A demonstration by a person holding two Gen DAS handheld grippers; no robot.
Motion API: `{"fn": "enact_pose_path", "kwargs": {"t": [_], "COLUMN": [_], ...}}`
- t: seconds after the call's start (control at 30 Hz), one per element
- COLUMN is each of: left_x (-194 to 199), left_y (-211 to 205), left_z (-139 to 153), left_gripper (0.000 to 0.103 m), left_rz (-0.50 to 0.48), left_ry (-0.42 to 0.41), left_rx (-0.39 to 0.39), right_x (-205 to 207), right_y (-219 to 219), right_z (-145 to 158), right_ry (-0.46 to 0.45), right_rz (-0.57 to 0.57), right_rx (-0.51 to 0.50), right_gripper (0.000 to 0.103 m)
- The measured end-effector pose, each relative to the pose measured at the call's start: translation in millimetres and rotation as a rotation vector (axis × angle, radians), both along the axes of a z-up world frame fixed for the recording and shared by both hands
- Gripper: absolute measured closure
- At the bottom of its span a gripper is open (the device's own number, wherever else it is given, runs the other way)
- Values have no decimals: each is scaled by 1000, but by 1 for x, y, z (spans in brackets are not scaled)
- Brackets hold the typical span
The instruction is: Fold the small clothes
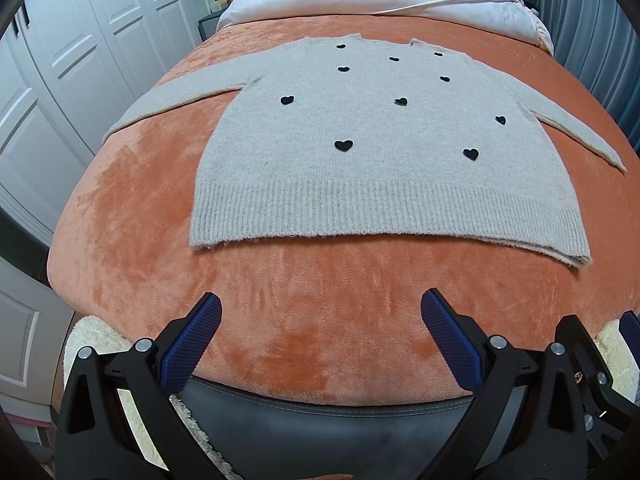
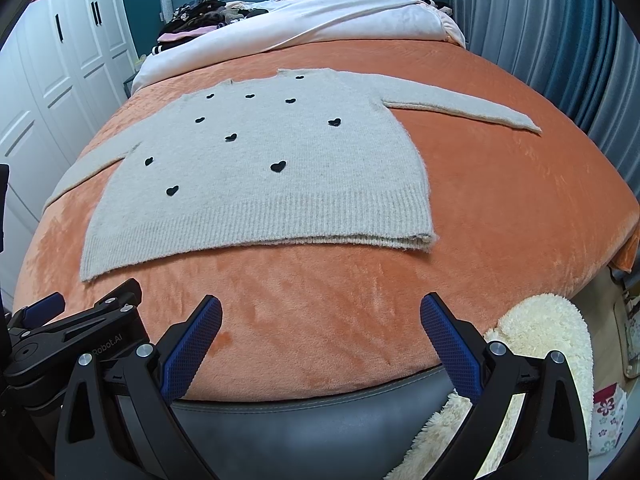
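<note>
A small grey knit sweater (image 1: 380,160) with black hearts lies flat on the orange blanket, both sleeves spread out, ribbed hem toward me. It also shows in the right wrist view (image 2: 264,184). My left gripper (image 1: 320,312) is open and empty, hovering over the blanket near the bed's front edge, short of the hem. My right gripper (image 2: 320,312) is open and empty, also short of the hem, to the right of the left one. Part of the left gripper's body (image 2: 76,332) shows at the lower left of the right wrist view.
The orange blanket (image 1: 140,240) covers the bed. A white duvet (image 2: 320,20) and a pile of dark clothes (image 2: 200,12) lie at the far end. White wardrobe doors (image 1: 60,60) stand left, blue curtains (image 2: 560,40) right. A cream fluffy rug (image 2: 540,340) lies below the bed edge.
</note>
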State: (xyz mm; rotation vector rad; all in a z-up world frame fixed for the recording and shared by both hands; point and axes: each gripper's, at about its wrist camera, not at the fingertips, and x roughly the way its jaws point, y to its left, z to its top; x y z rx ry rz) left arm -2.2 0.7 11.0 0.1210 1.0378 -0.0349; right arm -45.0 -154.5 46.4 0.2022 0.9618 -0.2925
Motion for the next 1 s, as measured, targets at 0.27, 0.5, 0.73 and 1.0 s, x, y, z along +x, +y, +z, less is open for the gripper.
{"fn": "enact_pose_path", "kwargs": {"t": [0.27,0.5,0.73,1.0], "left_x": [1,3,11,49], "left_y": [2,0,-3,21], "left_z": [-5,-9,-14,-7], "left_gripper": [5,6,6,5], "left_rz": [2,1,-8,20], "left_ry": [8,12,31,4], "left_rx": [0,12,-1,-118], "right_x": [2,5,10,54], "right_y": [-1,0,-2,-136], "right_z": [-3,-7,-12,-21], "right_ry": [12,26,30,-37], "right_rz": [-7,-10,13,-146], "right_rx": [6,8,34,205], "right_gripper": [5,5,5,6]}}
